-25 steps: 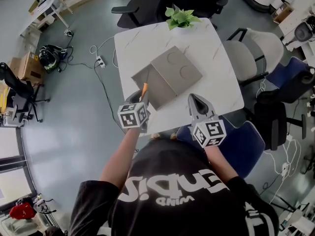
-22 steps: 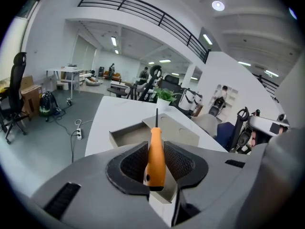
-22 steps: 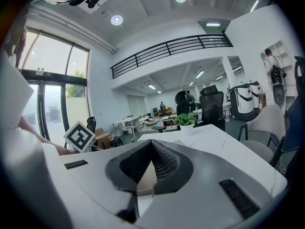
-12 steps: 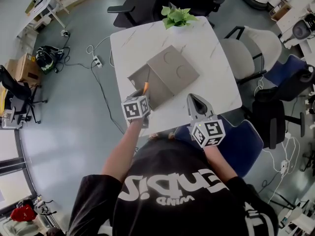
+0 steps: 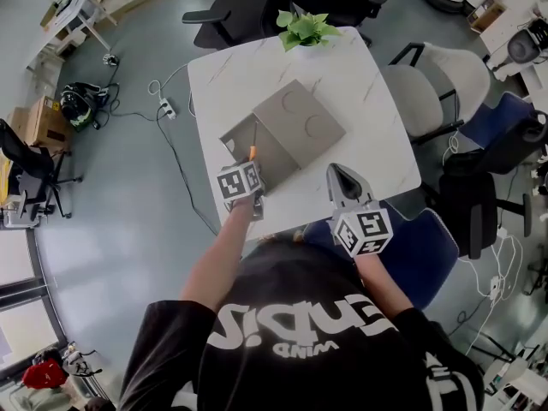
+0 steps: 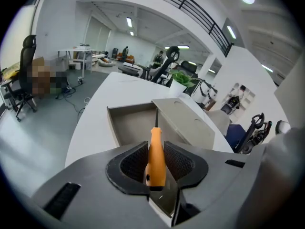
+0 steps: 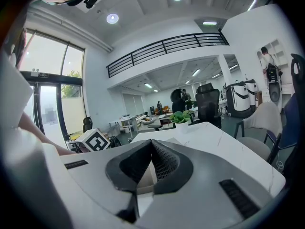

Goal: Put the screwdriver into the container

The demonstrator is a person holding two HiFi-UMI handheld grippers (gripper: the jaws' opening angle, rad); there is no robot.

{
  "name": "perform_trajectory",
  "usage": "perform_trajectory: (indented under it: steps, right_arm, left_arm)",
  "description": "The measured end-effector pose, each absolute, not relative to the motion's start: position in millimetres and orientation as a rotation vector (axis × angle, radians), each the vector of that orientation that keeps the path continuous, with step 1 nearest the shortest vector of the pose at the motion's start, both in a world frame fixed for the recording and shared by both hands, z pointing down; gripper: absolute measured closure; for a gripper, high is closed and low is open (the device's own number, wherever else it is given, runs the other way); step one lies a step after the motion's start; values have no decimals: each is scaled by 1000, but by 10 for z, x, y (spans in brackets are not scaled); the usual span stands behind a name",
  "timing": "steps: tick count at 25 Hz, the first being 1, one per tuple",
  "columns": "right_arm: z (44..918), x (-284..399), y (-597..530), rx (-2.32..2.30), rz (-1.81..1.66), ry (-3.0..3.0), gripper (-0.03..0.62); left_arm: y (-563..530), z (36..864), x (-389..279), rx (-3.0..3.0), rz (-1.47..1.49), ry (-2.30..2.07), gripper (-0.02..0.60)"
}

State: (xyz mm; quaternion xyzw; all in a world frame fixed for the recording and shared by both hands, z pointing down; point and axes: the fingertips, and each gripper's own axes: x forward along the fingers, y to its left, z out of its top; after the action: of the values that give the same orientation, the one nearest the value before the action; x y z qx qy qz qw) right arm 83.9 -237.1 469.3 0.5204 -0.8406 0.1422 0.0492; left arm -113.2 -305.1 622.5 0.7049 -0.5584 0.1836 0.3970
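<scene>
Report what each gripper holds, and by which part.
The left gripper holds the screwdriver by its orange handle, clamped between the fingers, shaft toward the container. The right gripper holds nothing; it is shut.

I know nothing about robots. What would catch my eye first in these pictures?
The bright orange screwdriver stands out, clamped in the left hand-held gripper with its shaft pointing toward the open grey container on the white table. The right hand-held gripper sits shut and empty near the table's near edge, and a green plant marks the far edge.
</scene>
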Motion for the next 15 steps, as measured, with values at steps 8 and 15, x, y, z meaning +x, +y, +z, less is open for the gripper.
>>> perform_trajectory:
  steps: [8,15]
  right_arm:
    - [4747,843,-2441,1577,450,-2557,582]
    - [4789,870,-2497,1571,467,-2556,582]
  left_arm:
    - [-3064,6413,-1099,1714,514,-1411,466]
    - [-3067,6491,-1067,1693,590,-1382,466]
